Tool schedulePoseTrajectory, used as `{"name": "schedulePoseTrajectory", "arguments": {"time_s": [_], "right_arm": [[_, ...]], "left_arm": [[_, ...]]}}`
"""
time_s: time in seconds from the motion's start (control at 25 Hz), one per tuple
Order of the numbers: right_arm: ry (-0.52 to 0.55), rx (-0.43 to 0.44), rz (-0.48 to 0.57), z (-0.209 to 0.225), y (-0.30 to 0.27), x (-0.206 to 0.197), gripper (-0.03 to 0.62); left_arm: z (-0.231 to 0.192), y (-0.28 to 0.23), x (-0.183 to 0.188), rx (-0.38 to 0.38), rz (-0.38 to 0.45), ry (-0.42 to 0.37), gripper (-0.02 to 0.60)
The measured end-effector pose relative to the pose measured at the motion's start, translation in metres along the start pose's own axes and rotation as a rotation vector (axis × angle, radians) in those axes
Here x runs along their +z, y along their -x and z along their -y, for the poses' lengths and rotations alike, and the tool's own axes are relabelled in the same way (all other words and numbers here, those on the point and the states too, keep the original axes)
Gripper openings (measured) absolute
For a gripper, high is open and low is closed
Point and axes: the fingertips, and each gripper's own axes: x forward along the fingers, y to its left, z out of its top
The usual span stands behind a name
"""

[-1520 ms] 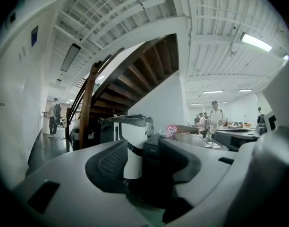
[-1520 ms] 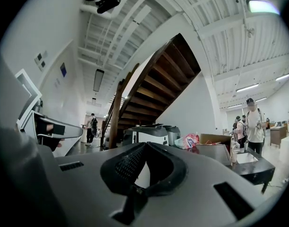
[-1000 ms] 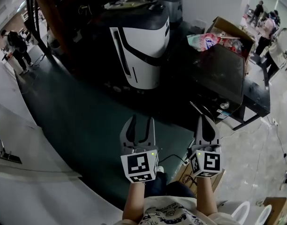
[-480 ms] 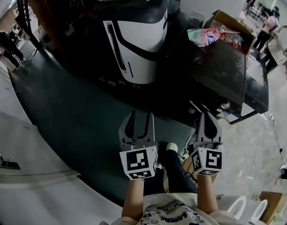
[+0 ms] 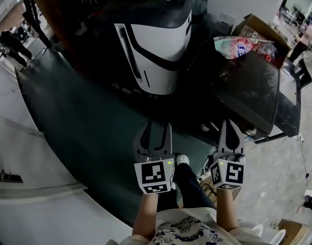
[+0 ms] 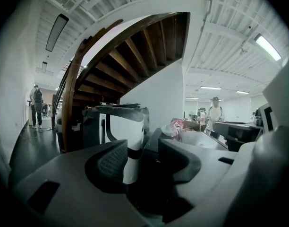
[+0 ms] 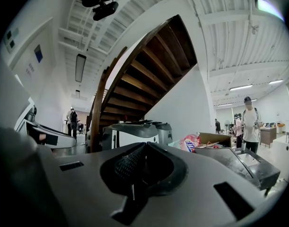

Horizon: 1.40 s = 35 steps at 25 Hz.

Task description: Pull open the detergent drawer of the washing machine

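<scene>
Both grippers have closed in on the machine
Left gripper (image 5: 157, 126) spread and empty, right gripper (image 5: 230, 124) pressed together; bare dark mat (image 5: 84, 121) ahead. White-and-black machine (image 5: 156, 55) at 12 o'clock, its drawer indistinguishable. Only the gripper views show the wooden staircase (image 7: 149, 74) arching above.

Cardboard box (image 5: 256, 24), wooden staircase (image 7: 144, 74)

two hand-held grippers (image 5: 157, 127) (image 5: 230, 123), one cardboard box (image 5: 254, 22)
</scene>
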Motion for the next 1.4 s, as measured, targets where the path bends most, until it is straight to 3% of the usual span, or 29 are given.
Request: {"name": "schedulePoseTrajectory", "arguments": {"time_s": [0.36, 0.64, 0.96, 1.2, 1.4], "right_arm": [[0.001, 0.02, -0.032, 0.034, -0.081, -0.028, 0.011], [0.0, 0.012, -0.072, 0.052, -0.124, -0.062, 0.011], [-0.002, -0.007, -0.107, 0.066, -0.155, -0.102, 0.011], [-0.003, -0.001, -0.12, 0.072, -0.167, -0.127, 0.011], [-0.015, 0.008, -0.134, 0.072, -0.176, -0.146, 0.011]], "left_arm": [[0.008, -0.09, -0.009, -0.025, 0.002, 0.018, 0.2], [0.015, -0.151, -0.045, -0.068, -0.051, 0.05, 0.201], [0.031, -0.204, -0.096, -0.129, -0.105, 0.176, 0.199], [0.046, -0.229, -0.125, -0.205, -0.122, 0.214, 0.199], [0.055, -0.247, -0.153, -0.275, -0.141, 0.375, 0.201]]}}
